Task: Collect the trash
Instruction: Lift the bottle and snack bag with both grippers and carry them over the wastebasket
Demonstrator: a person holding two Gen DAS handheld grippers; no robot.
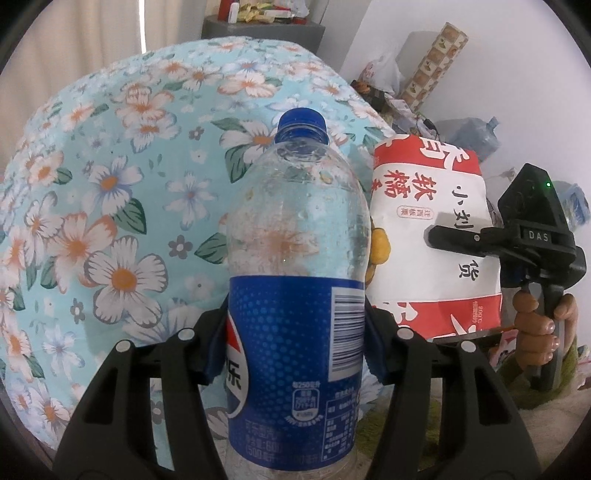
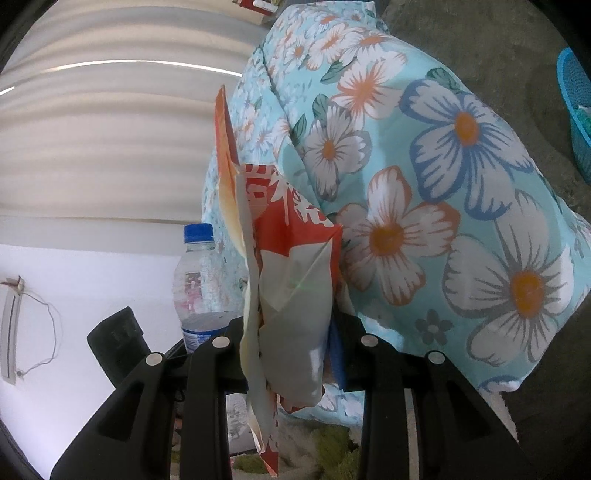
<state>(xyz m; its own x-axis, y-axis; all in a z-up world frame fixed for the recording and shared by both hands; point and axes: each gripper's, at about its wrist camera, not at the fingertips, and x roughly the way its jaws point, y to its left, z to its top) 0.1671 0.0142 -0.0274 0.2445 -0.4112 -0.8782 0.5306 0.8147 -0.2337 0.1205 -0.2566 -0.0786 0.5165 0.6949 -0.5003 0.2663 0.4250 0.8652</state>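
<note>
My left gripper (image 1: 295,350) is shut on an empty clear plastic bottle (image 1: 295,229) with a blue cap and blue label, held upright. My right gripper (image 2: 291,350) is shut on a red and white snack bag (image 2: 291,295), which hangs crumpled between the jaws. In the left wrist view the snack bag (image 1: 424,236) sits just right of the bottle, with the right gripper (image 1: 439,234) clamped on it from the right. In the right wrist view the bottle (image 2: 197,280) stands to the left of the bag.
A light blue floral quilt (image 1: 122,192) fills the background of both views (image 2: 424,184). A grey stand with clutter (image 1: 258,26) is at the back. A patterned roll and bags (image 1: 432,70) lean on the white wall. A blue basket (image 2: 576,103) sits on the grey floor.
</note>
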